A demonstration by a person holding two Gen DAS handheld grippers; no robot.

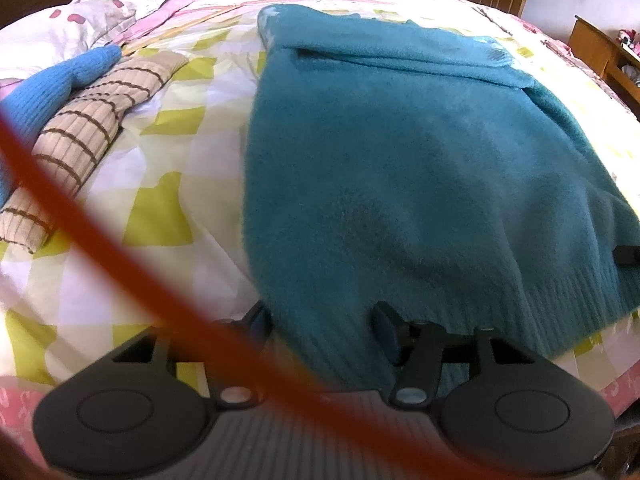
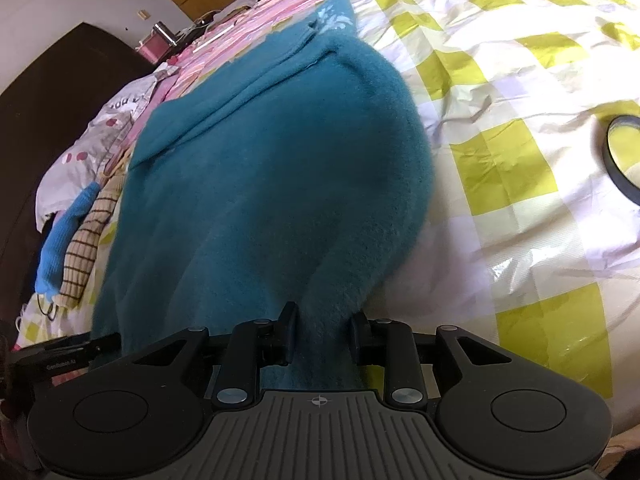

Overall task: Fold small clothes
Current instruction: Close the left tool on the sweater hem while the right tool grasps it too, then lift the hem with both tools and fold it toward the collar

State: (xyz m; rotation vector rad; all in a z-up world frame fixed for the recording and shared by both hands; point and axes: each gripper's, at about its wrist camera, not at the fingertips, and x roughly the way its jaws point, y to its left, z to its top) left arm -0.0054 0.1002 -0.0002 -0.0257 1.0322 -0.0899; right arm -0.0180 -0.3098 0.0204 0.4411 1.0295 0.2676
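A fuzzy teal sweater lies on the bed with its sleeves folded across the far end; it also fills the right wrist view. My left gripper holds the ribbed hem near its left corner, fabric running between the fingers. My right gripper is shut on a bunched part of the hem at the other corner, lifting it slightly off the bed. The right gripper's tip shows at the sweater's right edge in the left wrist view.
A blue knit item and a beige striped garment lie to the left on the yellow-checked sheet. A black tape roll lies to the right. A red cord crosses the left view. Pillow at far left.
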